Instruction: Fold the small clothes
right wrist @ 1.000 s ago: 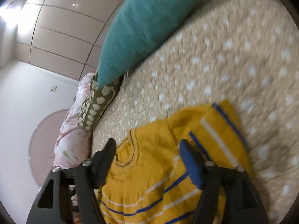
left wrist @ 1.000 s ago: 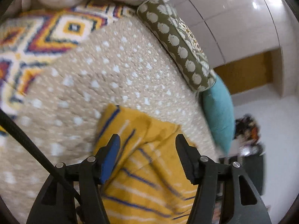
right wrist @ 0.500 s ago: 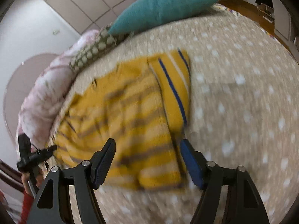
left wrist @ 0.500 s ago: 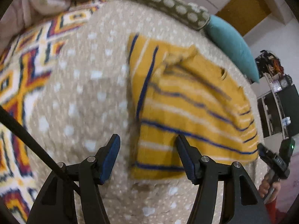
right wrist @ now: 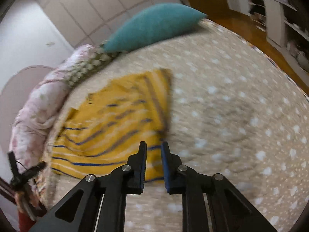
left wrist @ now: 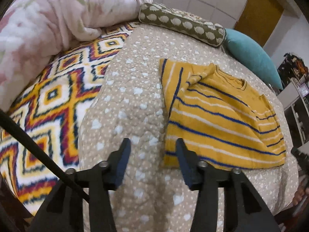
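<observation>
A yellow shirt point(left wrist: 222, 119) with blue and white stripes lies flat on the beige dotted quilt point(left wrist: 135, 100), one sleeve folded in along its left side. My left gripper point(left wrist: 153, 150) hovers over the quilt just left of the shirt's lower left corner. Its jaws are closing and grip no cloth. In the blurred right wrist view the shirt point(right wrist: 115, 119) lies to the left. My right gripper point(right wrist: 154, 147) hangs over its near right corner. Its jaws are closing to a narrow gap, and I see no cloth pinched between them.
A teal pillow point(left wrist: 251, 58), an olive dotted bolster point(left wrist: 181, 25) and a pink blanket point(left wrist: 48, 19) line the far side of the bed. A zigzag-patterned blanket point(left wrist: 48, 100) covers the left part. Shelves point(left wrist: 297, 96) and wooden floor point(right wrist: 241, 25) lie beyond the bed.
Both grippers have drawn back from close over the shirt, so the whole shirt now shows. Both views have rolled. The right jaws have narrowed a lot, the left jaws slightly.
</observation>
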